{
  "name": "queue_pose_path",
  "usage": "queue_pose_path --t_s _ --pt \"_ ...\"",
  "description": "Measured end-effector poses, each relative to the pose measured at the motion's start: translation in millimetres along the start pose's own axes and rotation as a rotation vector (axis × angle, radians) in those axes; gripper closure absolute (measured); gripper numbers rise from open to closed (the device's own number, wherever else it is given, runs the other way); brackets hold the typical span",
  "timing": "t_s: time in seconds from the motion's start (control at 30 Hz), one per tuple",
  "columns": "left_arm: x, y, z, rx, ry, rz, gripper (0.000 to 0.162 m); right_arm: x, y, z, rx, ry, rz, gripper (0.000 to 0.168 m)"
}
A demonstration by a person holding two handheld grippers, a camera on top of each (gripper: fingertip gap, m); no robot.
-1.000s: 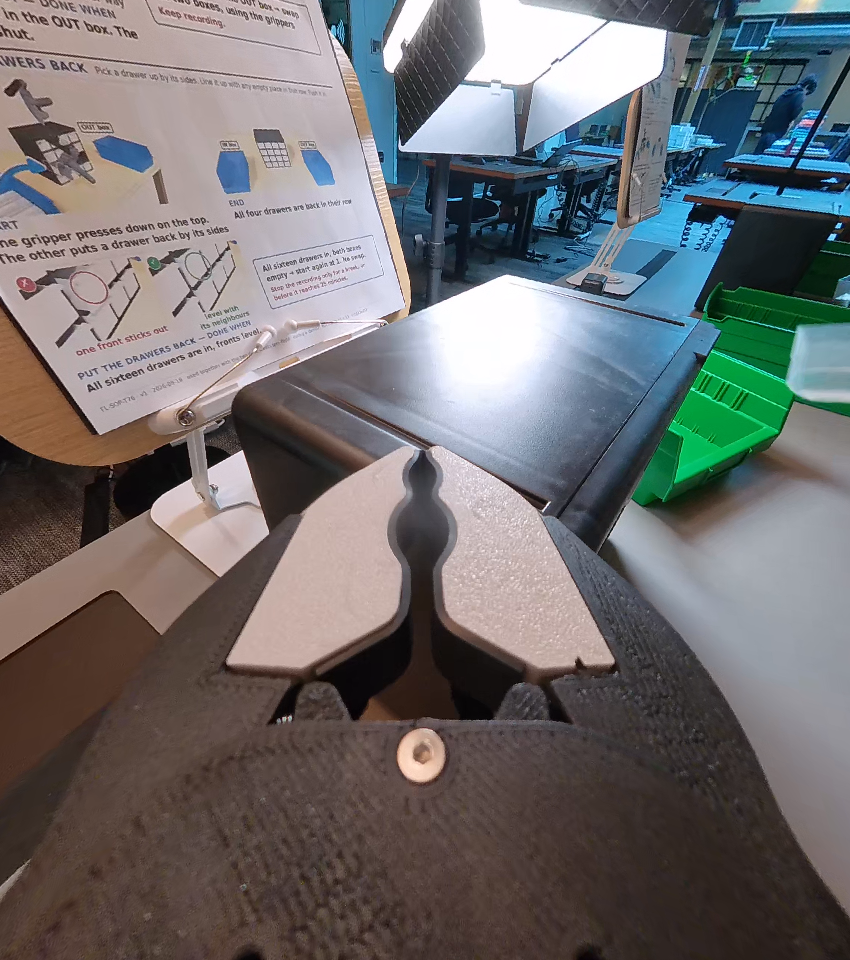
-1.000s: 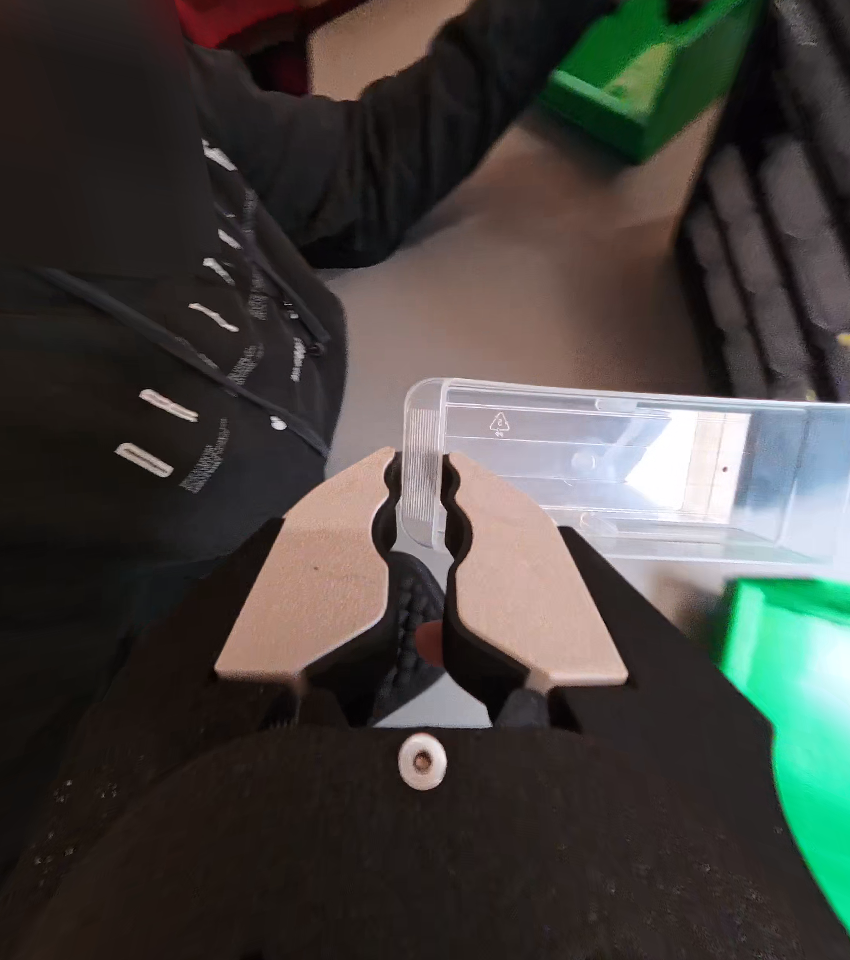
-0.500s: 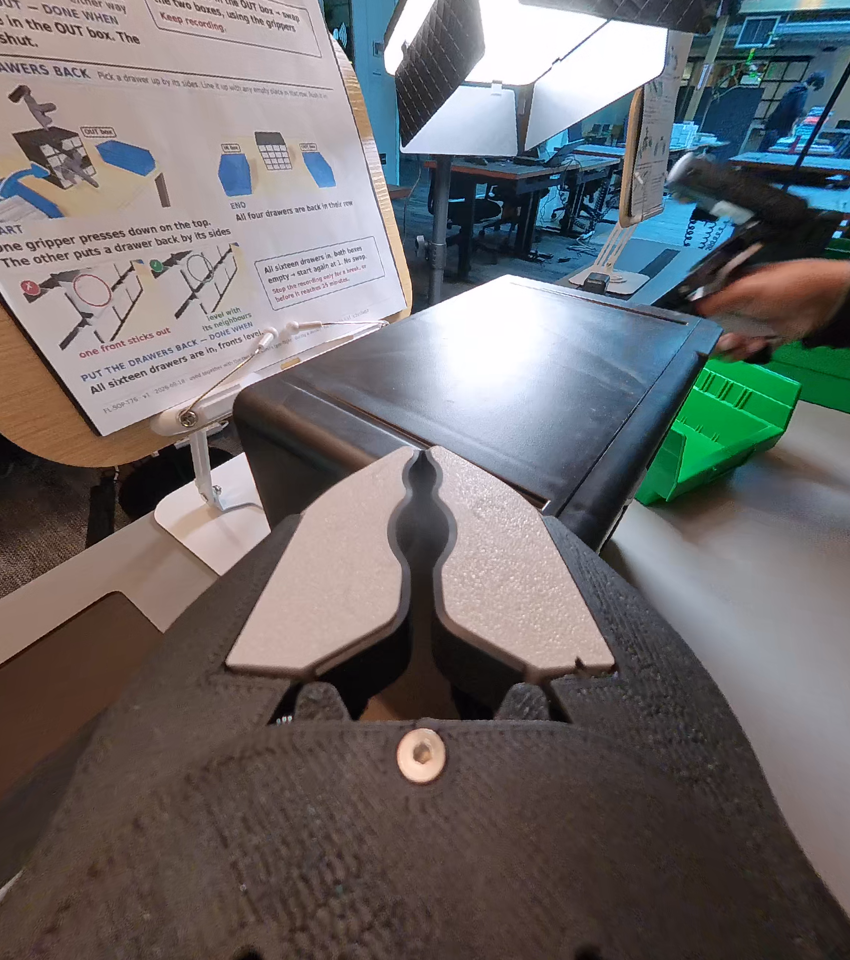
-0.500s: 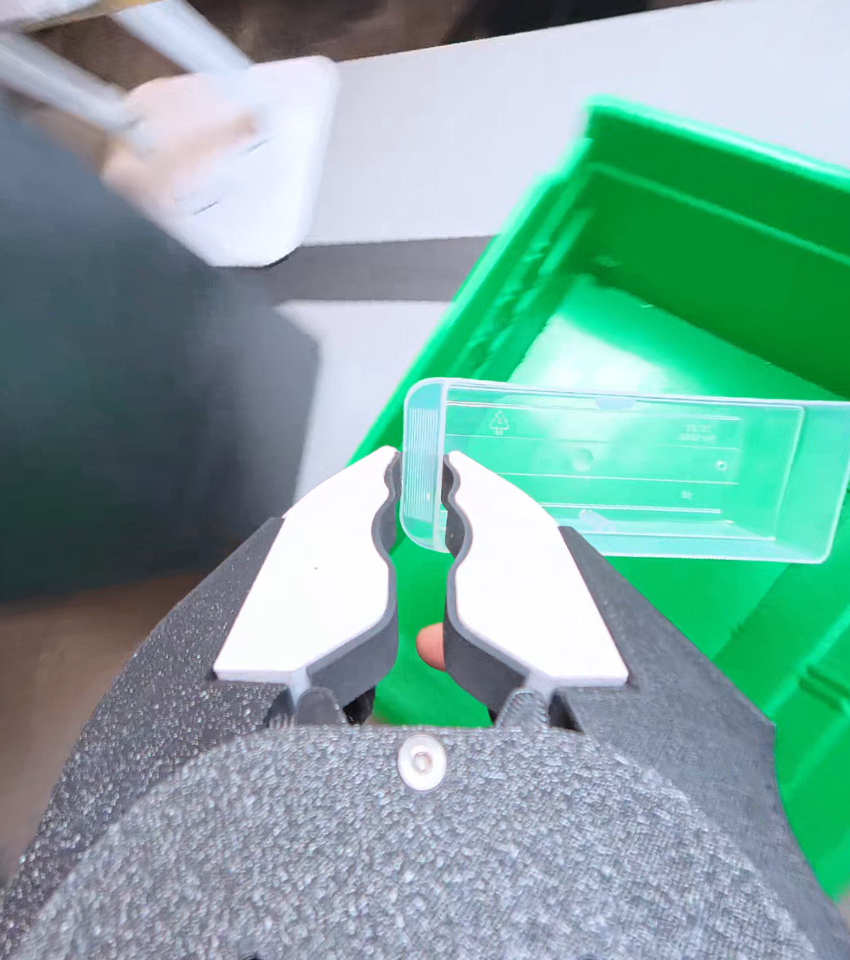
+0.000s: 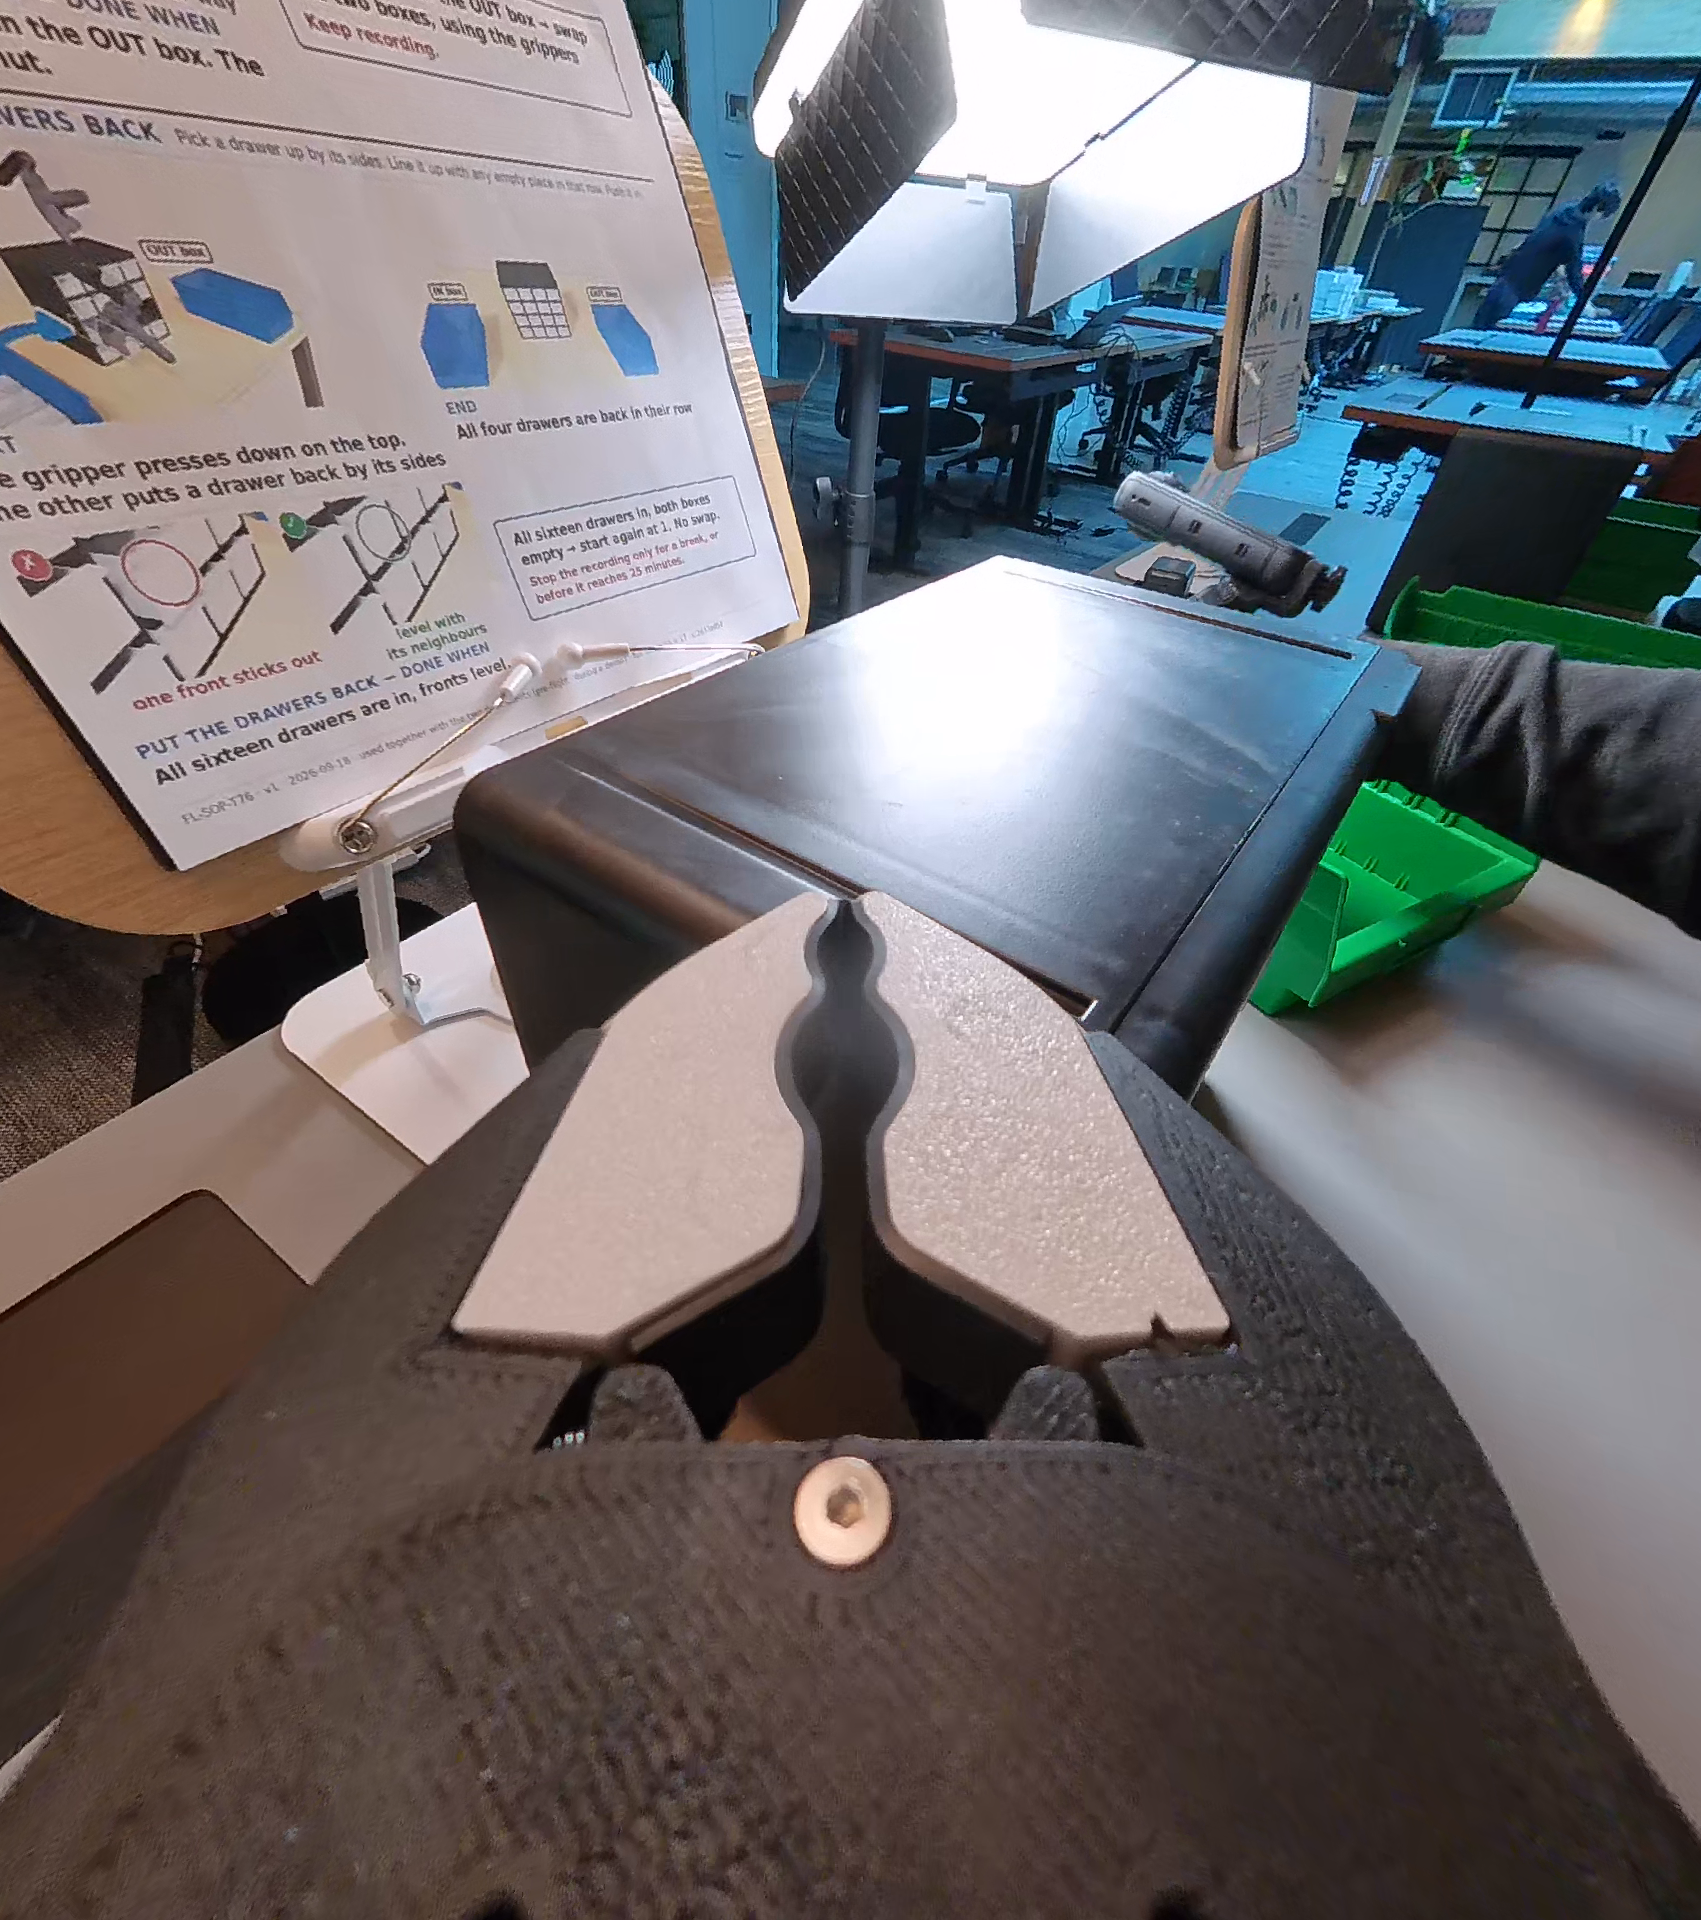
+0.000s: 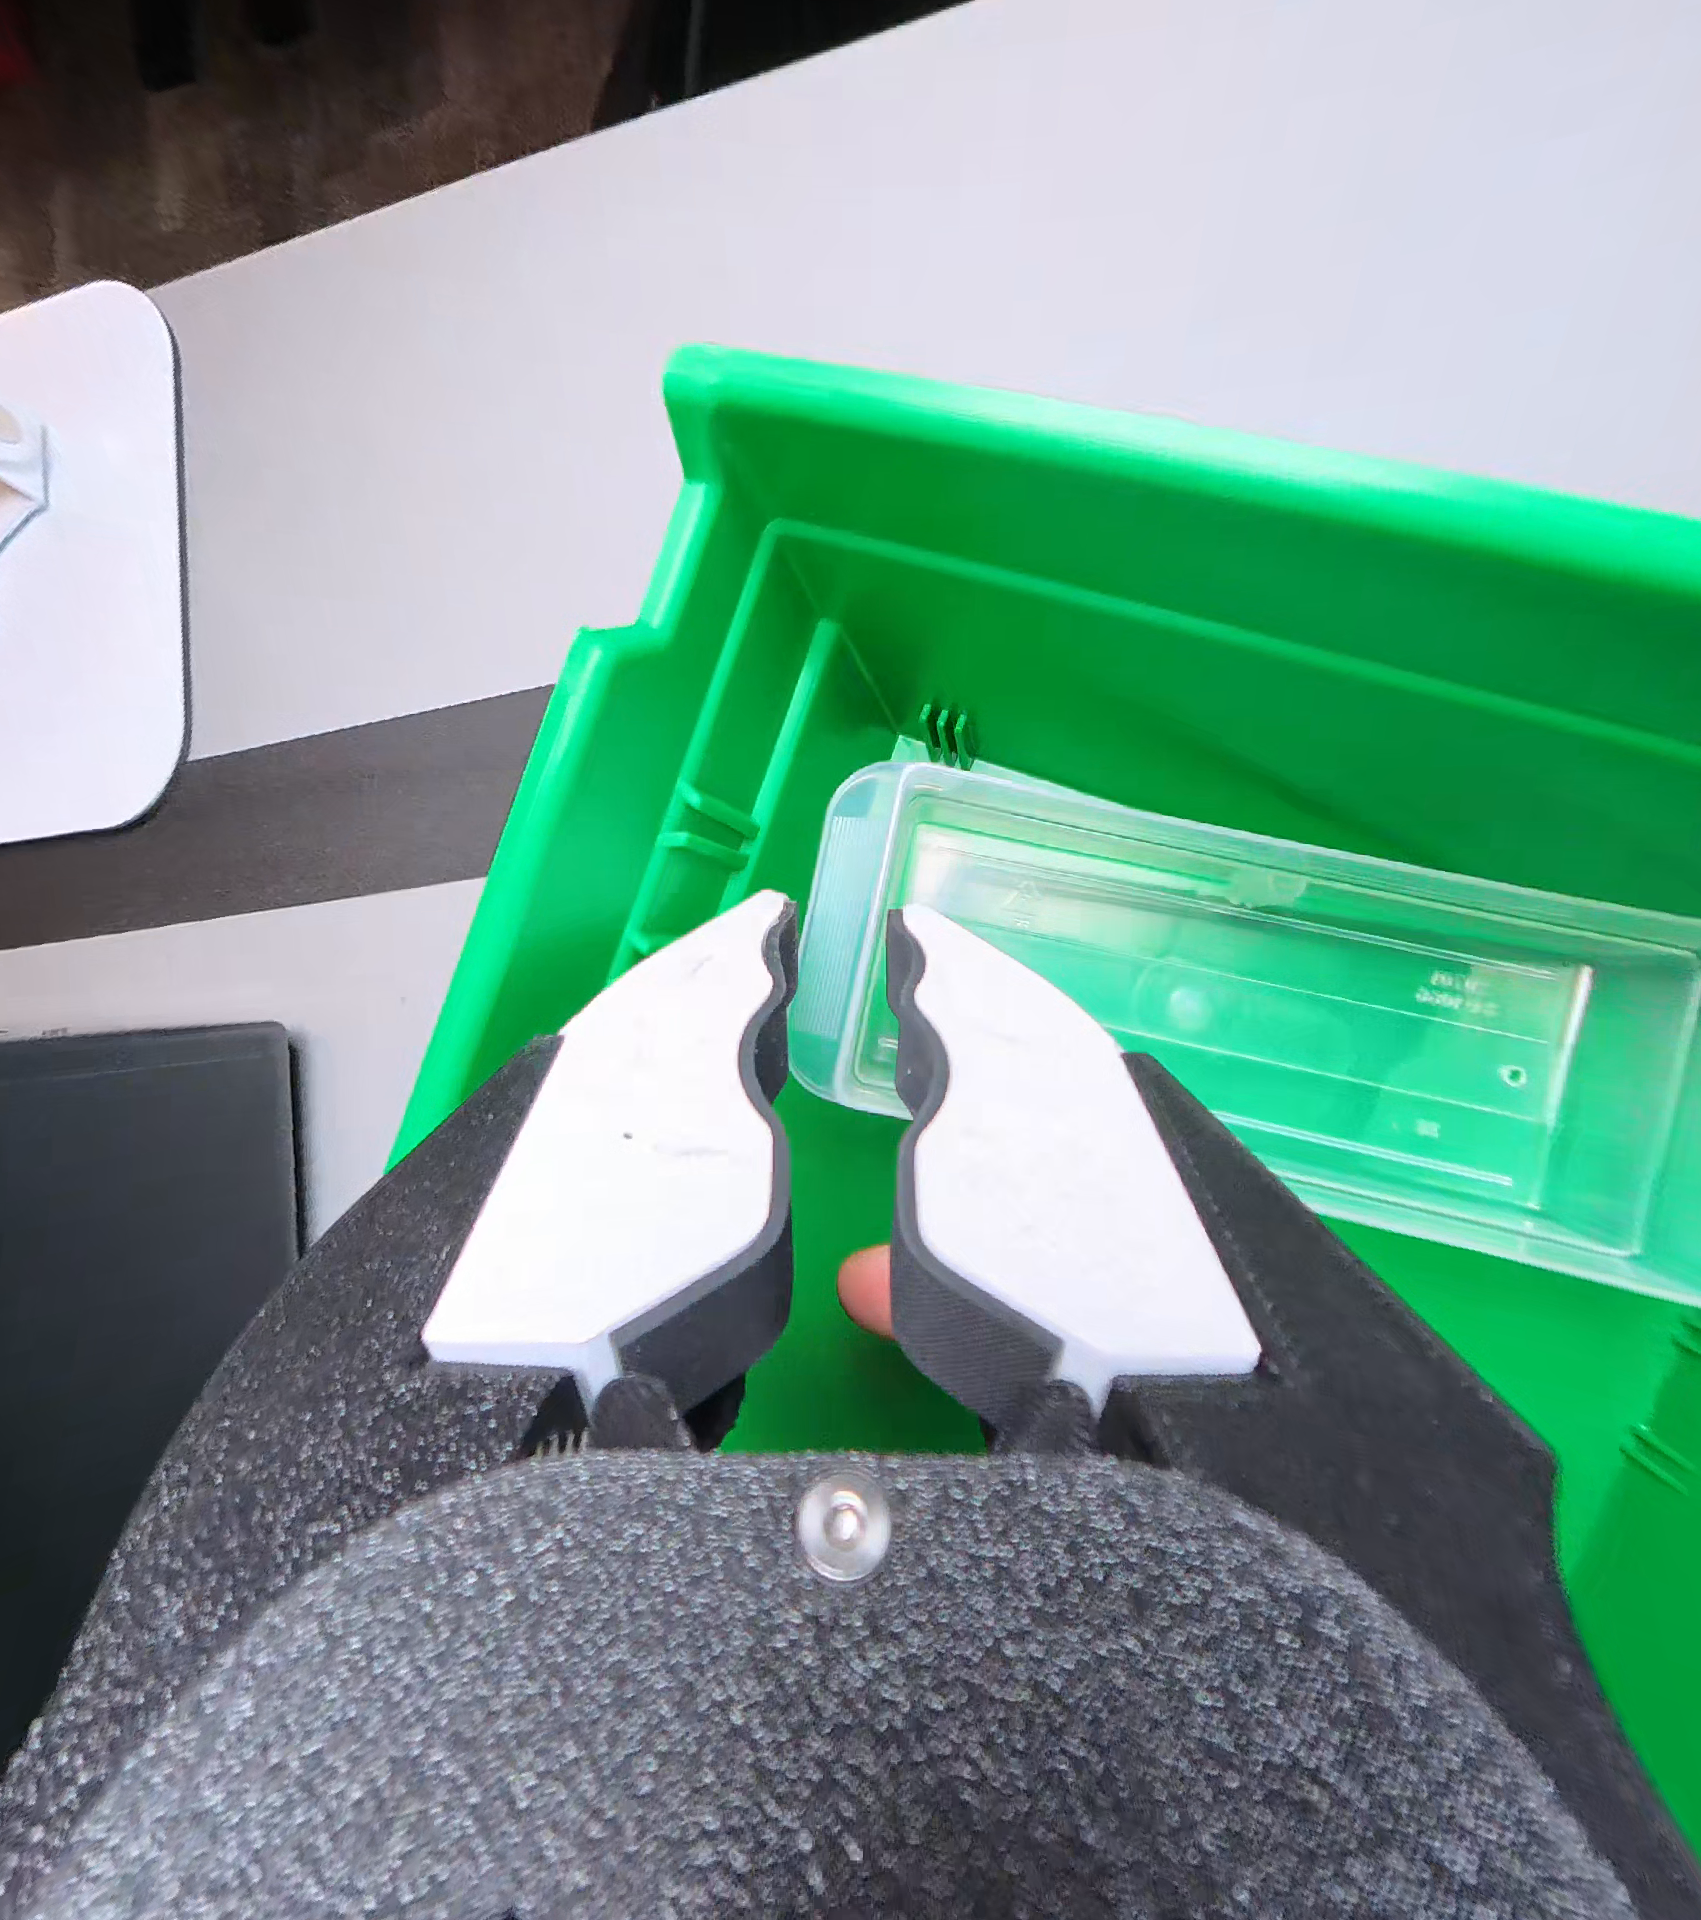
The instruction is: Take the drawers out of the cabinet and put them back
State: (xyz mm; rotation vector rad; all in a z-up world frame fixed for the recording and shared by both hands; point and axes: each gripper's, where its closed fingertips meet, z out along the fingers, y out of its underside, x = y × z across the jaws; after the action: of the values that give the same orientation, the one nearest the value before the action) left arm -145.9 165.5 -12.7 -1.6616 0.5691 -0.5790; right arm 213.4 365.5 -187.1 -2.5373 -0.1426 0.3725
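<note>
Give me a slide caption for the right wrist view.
Open right gripper over a clear plastic drawer lying in a green plastic bin.

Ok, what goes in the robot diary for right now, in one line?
right gripper: open, clear drawer released | drawer: in green bin | left gripper: shut, pressing black cabinet top

Bright green bin [image 6: 1189, 582] on a pale grey counter [image 6: 929, 260]; inside it a clear, colourless drawer [image 6: 1293, 1018]. Left of the bin, a glossy black cabinet [image 5: 981, 748]. Each hand-held gripper: pale grey fingers [image 6: 638, 1122], speckled black body.
</note>
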Motion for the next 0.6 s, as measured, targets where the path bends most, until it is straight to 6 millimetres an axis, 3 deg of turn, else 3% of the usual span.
queue_pose_path --t_s 0.17,0.33,0.5,0.6 --pt "0 0 0 0.005 0.008 -0.003 0.162 1 -6 5 0.012 0.007 -0.011 0.148" --pt "0 0 0 0.010 0.010 -0.004 0.162 -8 -22 -19 0.123 -0.107 -0.016 0.142" --pt "0 0 0 0.011 0.009 -0.004 0.162 -37 -49 -90 0.466 -0.247 -0.125 0.140" --pt "0 0 0 0.010 0.005 -0.001 0.162 -70 -42 -145 0.649 -0.311 -0.240 0.141"
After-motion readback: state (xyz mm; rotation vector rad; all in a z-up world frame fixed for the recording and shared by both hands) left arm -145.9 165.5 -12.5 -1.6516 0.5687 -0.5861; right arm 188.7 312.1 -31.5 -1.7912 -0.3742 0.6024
